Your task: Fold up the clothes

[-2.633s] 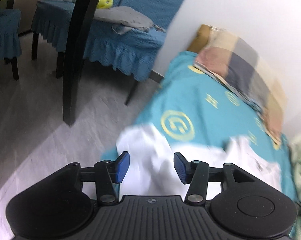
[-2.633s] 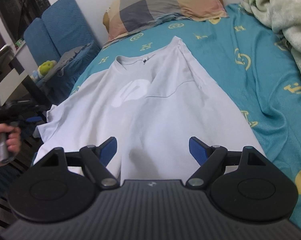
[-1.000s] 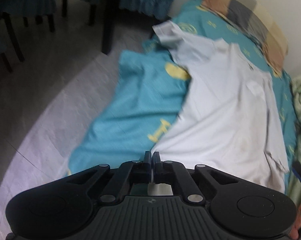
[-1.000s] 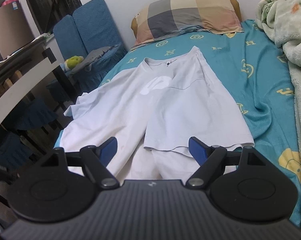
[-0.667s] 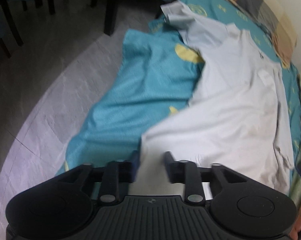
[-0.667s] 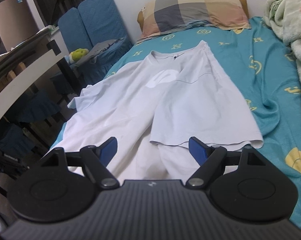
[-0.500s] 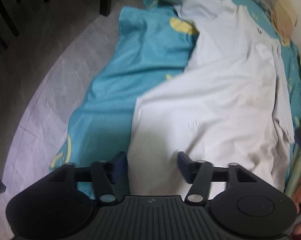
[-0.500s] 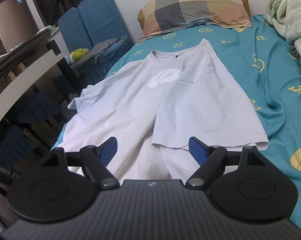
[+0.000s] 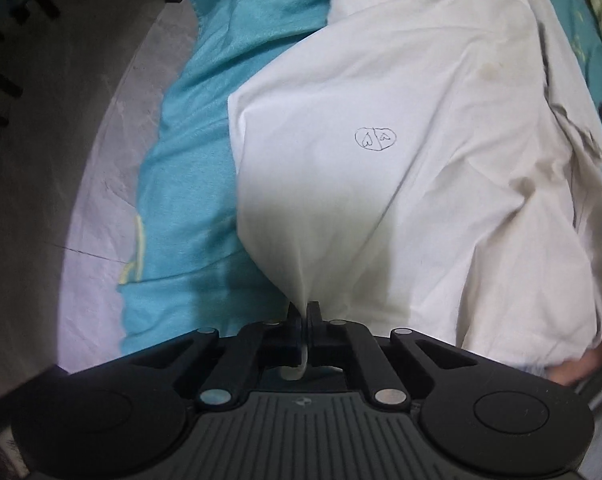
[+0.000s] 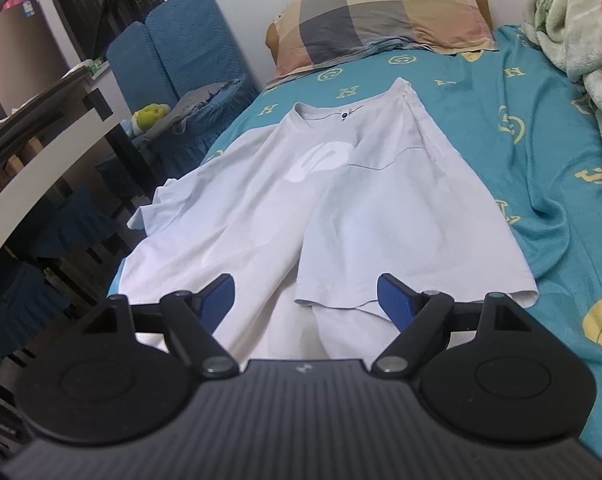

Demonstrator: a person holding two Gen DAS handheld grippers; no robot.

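Observation:
A white T-shirt (image 10: 341, 208) lies front up on the teal bed sheet (image 10: 541, 152), its right side folded over toward the middle. In the left wrist view the T-shirt (image 9: 401, 152) shows a small pen drawing, and its bottom left corner is pinched in my left gripper (image 9: 302, 312), which is shut on the cloth and pulls it taut. My right gripper (image 10: 307, 300) is open and empty, above the shirt's bottom hem near the folded edge.
A checked pillow (image 10: 381, 12) lies at the head of the bed. A pale fleece blanket (image 10: 581, 40) is heaped along the right side. Blue chairs (image 10: 181, 60) and a table (image 10: 41, 140) stand left of the bed. Grey floor (image 9: 61, 160) runs along the bed's left edge.
My left gripper opened, moved over the shirt's bottom left corner and has closed on it, pulling the cloth taut. My right gripper stayed open above the hem.

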